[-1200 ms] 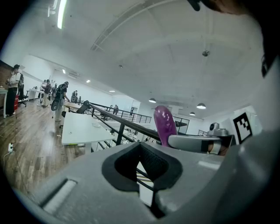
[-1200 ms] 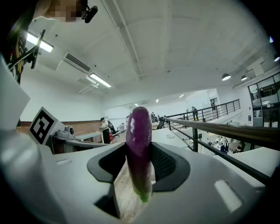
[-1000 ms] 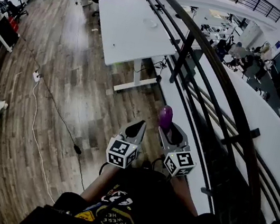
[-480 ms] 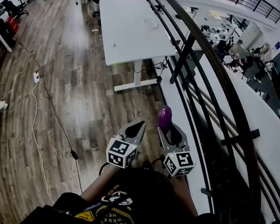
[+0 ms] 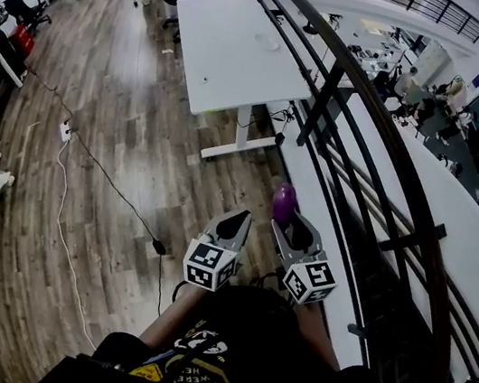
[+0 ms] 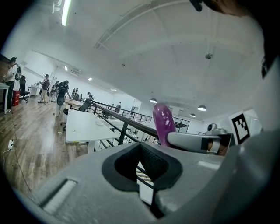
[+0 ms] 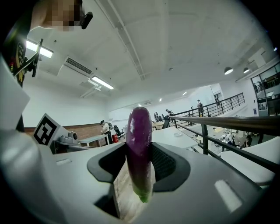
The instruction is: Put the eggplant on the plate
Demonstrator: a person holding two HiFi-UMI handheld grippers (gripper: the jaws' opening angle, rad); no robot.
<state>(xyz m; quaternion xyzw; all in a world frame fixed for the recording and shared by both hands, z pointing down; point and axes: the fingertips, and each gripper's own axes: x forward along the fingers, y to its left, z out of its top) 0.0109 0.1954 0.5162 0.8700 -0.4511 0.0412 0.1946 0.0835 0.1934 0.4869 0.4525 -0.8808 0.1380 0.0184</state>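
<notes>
Though half-hidden overhead, eggplant [image 7: 139, 151] shows whole (stem-down).

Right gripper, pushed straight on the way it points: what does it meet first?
Probably the white table ahead; the right gripper, holding the eggplant, aims along the railing, though depth is unclear.

I am looking down at my two grippers. The right gripper [image 5: 291, 229] has its jaws closed on a purple eggplant [image 5: 284, 201], which sticks up out of them. The left gripper [image 5: 236, 223] is just beside it, and its jaws meet at the tip. Both are held out over a brown wooden floor [image 5: 124, 120], close to a dark railing [image 5: 363, 116]. Far ahead stands a white table [image 5: 227, 55] with a small round plate [image 5: 268, 42] on it. A black cable [image 5: 119, 197] lies across the floor.
</notes>
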